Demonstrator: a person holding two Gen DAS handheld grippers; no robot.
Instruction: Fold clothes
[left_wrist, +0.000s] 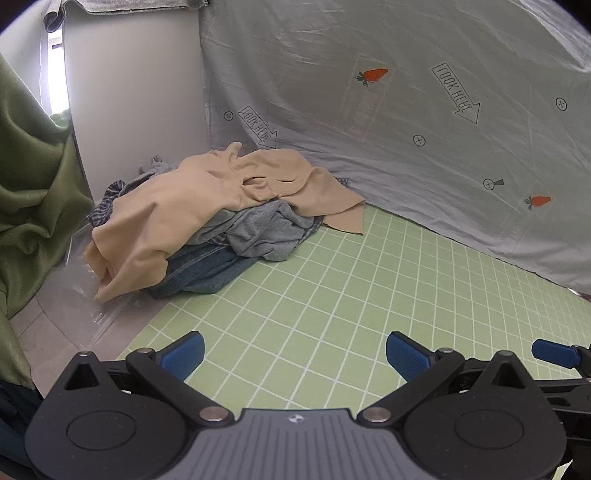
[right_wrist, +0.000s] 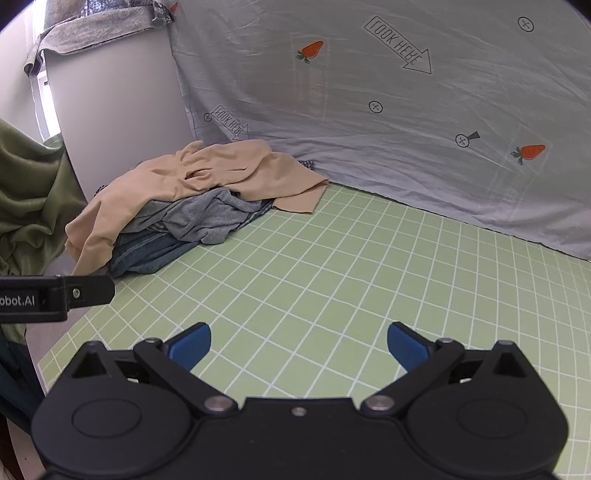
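A heap of crumpled clothes lies at the far left corner of the green gridded mat (left_wrist: 332, 288) (right_wrist: 332, 280). On top is a beige garment (left_wrist: 192, 206) (right_wrist: 173, 181), under it a grey one (left_wrist: 266, 229) (right_wrist: 207, 221) and blue denim (left_wrist: 207, 269) (right_wrist: 147, 254). My left gripper (left_wrist: 294, 356) hovers open over the mat's near edge, well short of the heap, nothing between its blue pads. My right gripper (right_wrist: 299, 345) is open too, empty, above the mat. A blue pad (left_wrist: 554, 352) of the right gripper shows at the left wrist view's right edge.
A pale blue sheet (left_wrist: 424, 129) (right_wrist: 406, 110) with carrot and arrow prints hangs behind the mat. A green curtain (left_wrist: 33, 192) (right_wrist: 33, 199) bunches at the left beside a white wall panel (left_wrist: 140, 92). The left gripper's black body (right_wrist: 55, 295) juts in from the left.
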